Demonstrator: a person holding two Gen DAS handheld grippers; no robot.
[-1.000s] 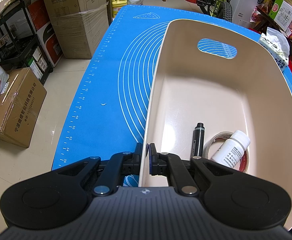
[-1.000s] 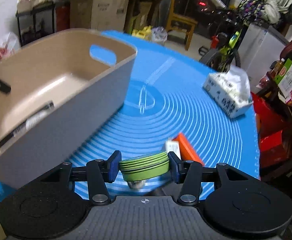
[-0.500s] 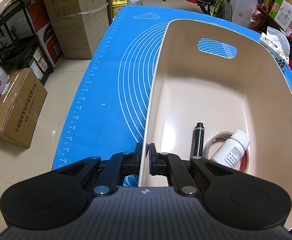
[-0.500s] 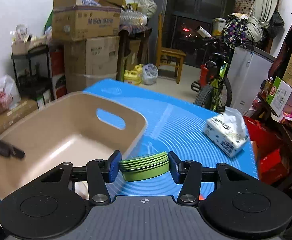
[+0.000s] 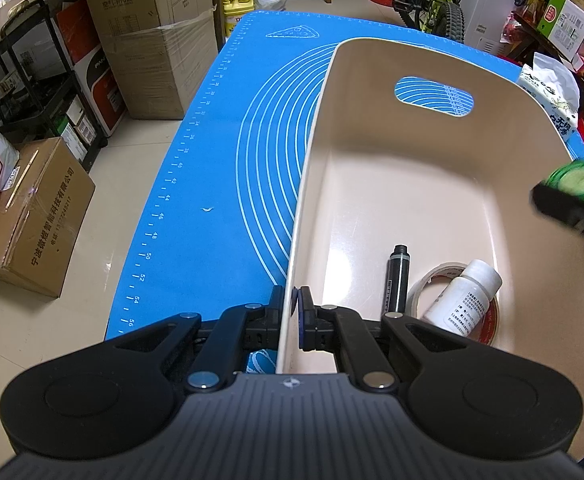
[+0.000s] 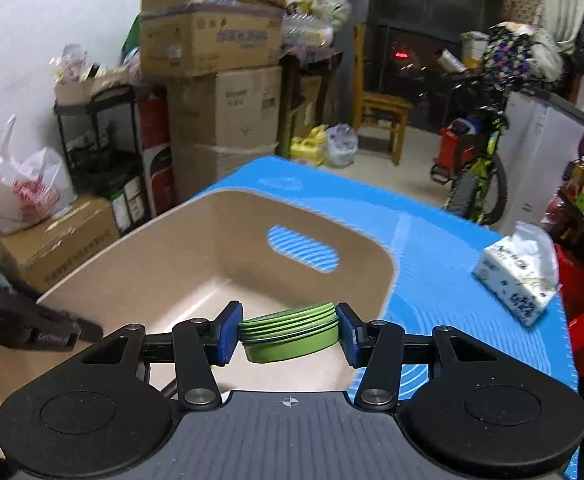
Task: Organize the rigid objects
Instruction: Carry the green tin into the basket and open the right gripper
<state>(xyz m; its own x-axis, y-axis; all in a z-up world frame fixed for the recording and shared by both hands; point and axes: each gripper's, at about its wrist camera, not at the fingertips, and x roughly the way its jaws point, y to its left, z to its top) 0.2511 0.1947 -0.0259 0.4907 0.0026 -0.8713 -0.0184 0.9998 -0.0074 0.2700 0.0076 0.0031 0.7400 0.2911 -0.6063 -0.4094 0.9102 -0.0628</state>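
Observation:
A beige plastic bin (image 5: 411, 168) stands on the blue mat (image 5: 220, 168). My left gripper (image 5: 292, 304) is shut on the bin's near left wall. Inside the bin lie a black marker (image 5: 397, 276), a tape roll (image 5: 487, 320) and a white bottle (image 5: 465, 296). My right gripper (image 6: 290, 326) is shut on a green round tin (image 6: 290, 330) and holds it above the bin (image 6: 196, 248), over its near right side. The tin (image 5: 577, 182) and right gripper also show at the right edge of the left wrist view.
A tissue pack (image 6: 517, 272) lies on the mat (image 6: 431, 248) to the right of the bin. Cardboard boxes (image 5: 32, 216), a black shelf rack (image 5: 40, 92) and a bicycle (image 6: 475, 176) stand on the floor around the table.
My right gripper has lifted the green tin off the mat and carried it left, over the bin. The left gripper has kept its hold on the bin wall.

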